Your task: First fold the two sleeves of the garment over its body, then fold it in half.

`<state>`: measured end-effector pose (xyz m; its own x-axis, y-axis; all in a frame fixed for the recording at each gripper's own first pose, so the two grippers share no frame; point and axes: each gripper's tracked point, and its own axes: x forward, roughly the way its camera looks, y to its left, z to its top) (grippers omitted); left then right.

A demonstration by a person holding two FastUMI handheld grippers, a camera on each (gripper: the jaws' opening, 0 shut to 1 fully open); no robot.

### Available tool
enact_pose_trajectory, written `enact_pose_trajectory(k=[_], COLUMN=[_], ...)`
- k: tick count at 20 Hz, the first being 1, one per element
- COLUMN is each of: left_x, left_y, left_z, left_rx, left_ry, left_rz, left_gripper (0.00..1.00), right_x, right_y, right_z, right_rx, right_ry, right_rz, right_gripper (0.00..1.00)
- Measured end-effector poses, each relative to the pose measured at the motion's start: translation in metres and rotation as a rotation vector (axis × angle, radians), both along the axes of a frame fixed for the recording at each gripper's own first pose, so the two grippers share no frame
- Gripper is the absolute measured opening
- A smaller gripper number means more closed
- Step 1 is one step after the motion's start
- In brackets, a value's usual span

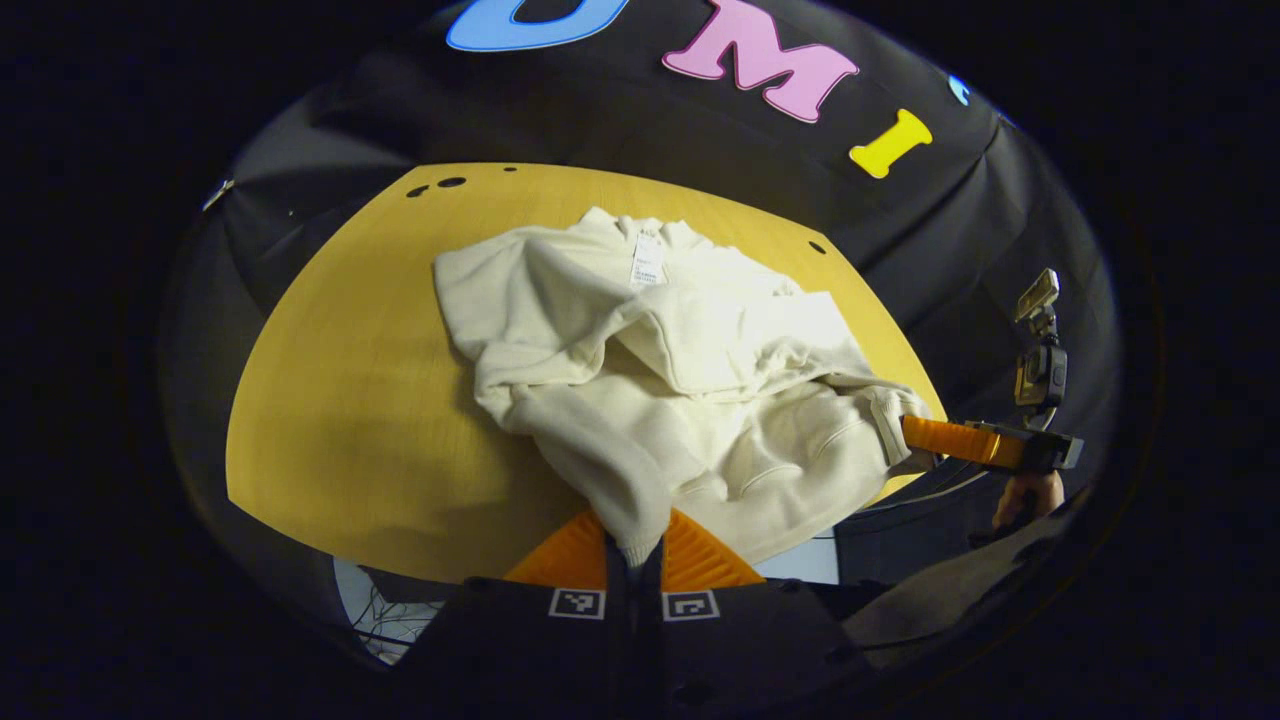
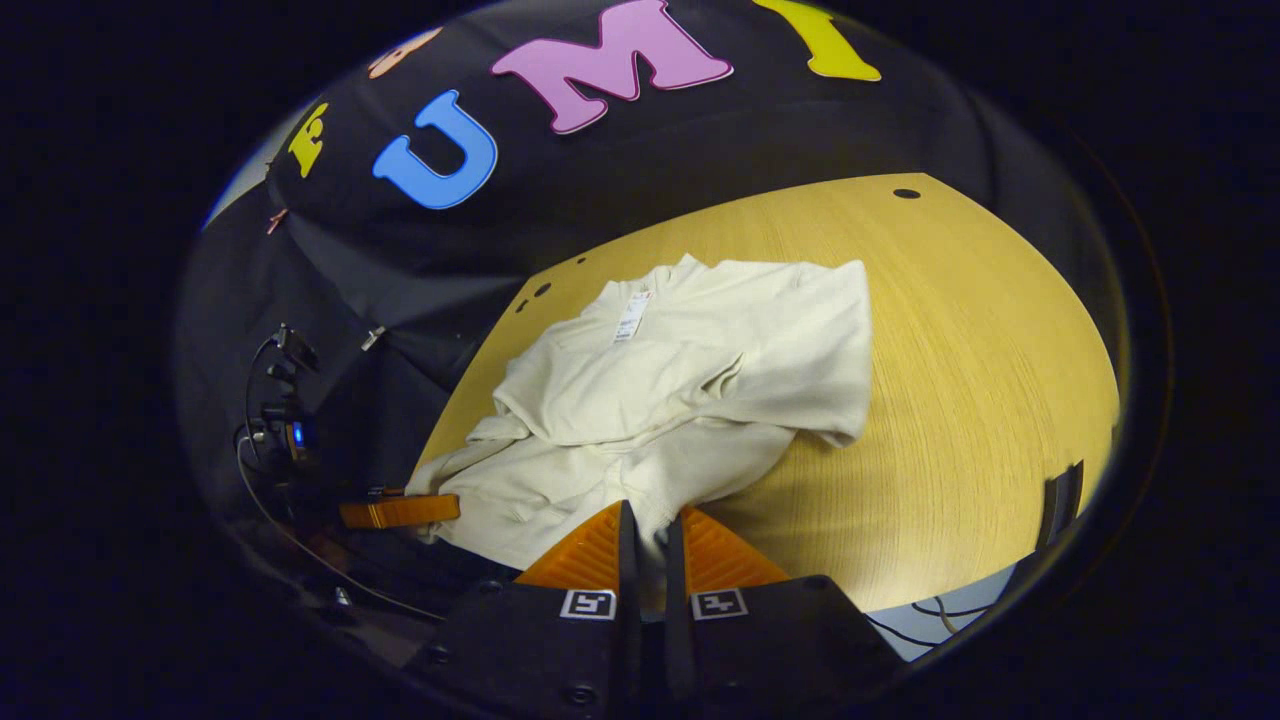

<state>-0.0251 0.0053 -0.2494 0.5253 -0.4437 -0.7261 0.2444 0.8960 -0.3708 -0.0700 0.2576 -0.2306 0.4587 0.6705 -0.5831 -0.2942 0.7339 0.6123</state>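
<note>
Now | both hand-held grippers [image 1: 636, 548] [image 2: 650, 545] clamped on soft cream garment [image 1: 660, 370] | wooden table [image 1: 340, 420]

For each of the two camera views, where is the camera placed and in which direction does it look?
Left gripper view: rides on the left hand-held gripper, looking forward over the wooden table; its orange fingers pinch the hem of the cream sweatshirt. The right hand-held gripper and a hand show at right.
Right gripper view: rides on the right hand-held gripper, facing the sweatshirt from the other bottom corner; its fingers also pinch the hem.
Shared: sweatshirt, table, both hand-held grippers.
</note>
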Motion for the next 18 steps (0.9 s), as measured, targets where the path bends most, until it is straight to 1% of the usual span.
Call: enact_pose_trajectory(k=[5,8,13,18], left_x=[0.028,0.052,0.101,0.154], left_y=[0.0,0.005,0.0,-0.003], left_z=[0.036,0.053,0.065,0.069], left_rx=[-0.078,-0.079,-0.113,-0.123], left_ry=[-0.042,-0.074,-0.101,-0.143], left_rz=[0.077,0.099,0.174,0.236], left_gripper=[0.06,0.07,0.06,0.06], right_x=[0.028,0.054,0.097,0.148], right_y=[-0.003,0.005,0.02,0.034], right_z=[0.029,0.043,0.054,0.05], right_rx=[0.074,0.116,0.144,0.132], right_ry=[-0.024,-0.036,-0.066,-0.095], right_rz=[-0.086,-0.131,-0.179,-0.233], right_gripper=[0.12,0.12,0.12,0.12])
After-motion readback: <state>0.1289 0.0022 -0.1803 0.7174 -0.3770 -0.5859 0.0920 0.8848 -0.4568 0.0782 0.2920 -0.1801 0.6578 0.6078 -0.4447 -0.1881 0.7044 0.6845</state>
